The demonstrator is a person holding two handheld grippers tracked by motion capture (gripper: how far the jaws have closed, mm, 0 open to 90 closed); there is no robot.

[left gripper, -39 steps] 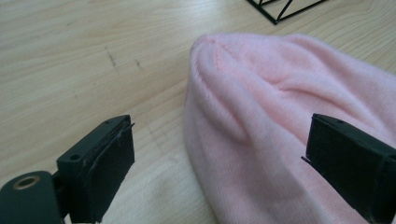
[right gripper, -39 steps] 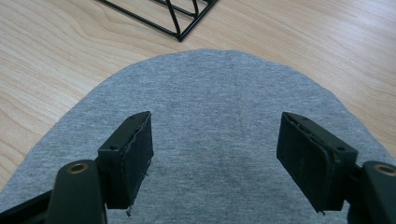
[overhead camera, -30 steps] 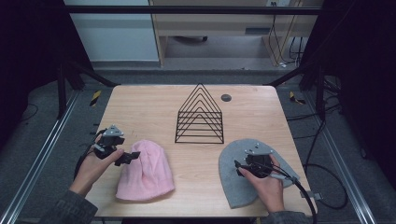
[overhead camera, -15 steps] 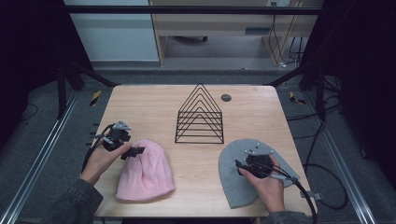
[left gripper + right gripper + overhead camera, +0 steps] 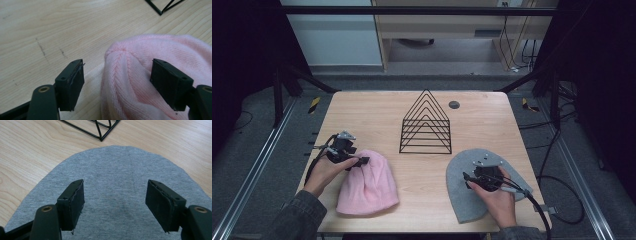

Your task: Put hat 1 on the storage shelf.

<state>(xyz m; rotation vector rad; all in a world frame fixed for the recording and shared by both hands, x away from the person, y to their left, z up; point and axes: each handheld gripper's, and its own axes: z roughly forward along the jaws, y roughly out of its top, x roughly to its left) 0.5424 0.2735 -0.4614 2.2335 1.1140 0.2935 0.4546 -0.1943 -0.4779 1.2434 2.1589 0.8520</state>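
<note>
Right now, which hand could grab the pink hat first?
Probably the left. The left gripper is open around the pink hat crown, while the right gripper is over the grey hat.

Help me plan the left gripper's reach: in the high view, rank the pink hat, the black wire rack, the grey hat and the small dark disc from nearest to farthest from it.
From the left gripper:
1. Pink hat, right at its jaws, front left of the table.
2. Black wire rack, centre of the table.
3. Grey hat, front right, under the right gripper.
4. Small dark disc, far side, right of the rack's peak.
The last two are close to call.
</note>
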